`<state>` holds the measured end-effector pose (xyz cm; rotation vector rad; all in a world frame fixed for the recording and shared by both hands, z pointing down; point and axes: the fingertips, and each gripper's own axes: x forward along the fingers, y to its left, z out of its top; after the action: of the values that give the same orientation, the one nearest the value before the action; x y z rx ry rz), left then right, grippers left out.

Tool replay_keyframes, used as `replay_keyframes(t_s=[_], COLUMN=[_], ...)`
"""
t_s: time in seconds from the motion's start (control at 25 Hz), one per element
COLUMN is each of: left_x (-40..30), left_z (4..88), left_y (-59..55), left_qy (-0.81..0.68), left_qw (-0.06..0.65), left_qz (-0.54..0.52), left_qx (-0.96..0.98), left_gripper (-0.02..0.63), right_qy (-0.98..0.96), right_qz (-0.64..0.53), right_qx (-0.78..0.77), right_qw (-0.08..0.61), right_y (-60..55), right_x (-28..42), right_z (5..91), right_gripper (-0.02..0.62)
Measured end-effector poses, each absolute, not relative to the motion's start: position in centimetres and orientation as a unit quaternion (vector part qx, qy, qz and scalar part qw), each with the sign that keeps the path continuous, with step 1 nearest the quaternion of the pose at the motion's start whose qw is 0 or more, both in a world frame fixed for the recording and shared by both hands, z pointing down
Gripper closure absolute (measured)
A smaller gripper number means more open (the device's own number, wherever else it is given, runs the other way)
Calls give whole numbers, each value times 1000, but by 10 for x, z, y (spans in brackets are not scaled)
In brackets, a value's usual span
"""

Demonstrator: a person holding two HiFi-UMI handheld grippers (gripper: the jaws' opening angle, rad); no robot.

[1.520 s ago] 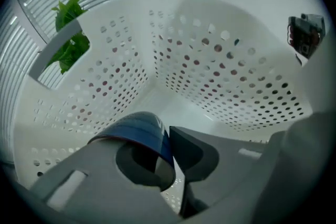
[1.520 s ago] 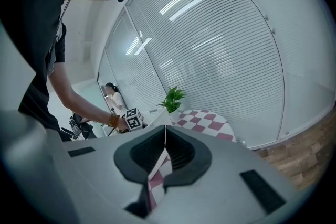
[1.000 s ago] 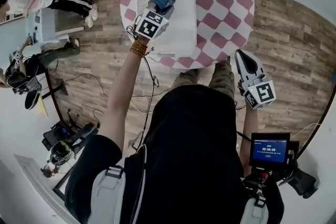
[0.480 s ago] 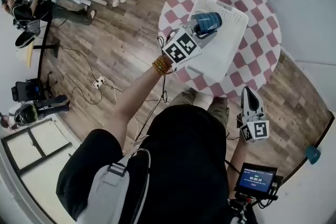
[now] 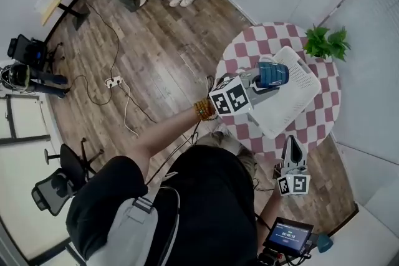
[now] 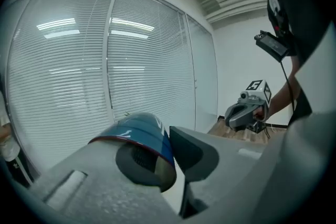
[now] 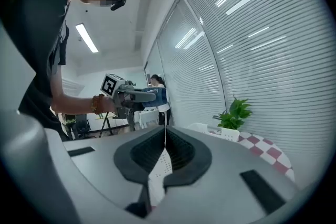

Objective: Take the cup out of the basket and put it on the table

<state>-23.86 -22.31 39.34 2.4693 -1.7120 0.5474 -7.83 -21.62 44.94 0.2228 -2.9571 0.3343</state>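
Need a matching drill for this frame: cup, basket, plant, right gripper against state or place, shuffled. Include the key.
1. cup
2. basket
3. plant
4. right gripper

A. white, sits on the checked table
B. shut, holds nothing
C. blue, clamped in the left gripper
D. green, at the table's edge

Pairs: 1-C, 2-A, 3-D, 4-B

Black short-sleeved top [image 5: 212, 196], grey shoulder straps [image 5: 134, 221], bead bracelet [image 5: 202, 109] at left wrist. Left gripper [image 5: 262, 81], right gripper [image 5: 292, 145]: grey shells, black-and-white marker cubes.
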Motion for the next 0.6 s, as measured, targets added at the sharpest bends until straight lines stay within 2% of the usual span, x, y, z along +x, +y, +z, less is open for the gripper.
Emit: replay_keyframes(t_s=[0.4,0.6], left_x=[-257,-245], left_z=[356,355], left_y=[-169,-150], left_qy=[-583,-581], left_qw=[13,6], left_qz=[105,62], left_qx=[806,812], left_gripper=[555,555], right_qy=[-998,-998], right_qz=[39,26], right_qx=[34,49], right_qw=[45,30], right_y=[-196,-178], right_x=[-145,-146], right_z=[392,382], right_gripper=[586,586])
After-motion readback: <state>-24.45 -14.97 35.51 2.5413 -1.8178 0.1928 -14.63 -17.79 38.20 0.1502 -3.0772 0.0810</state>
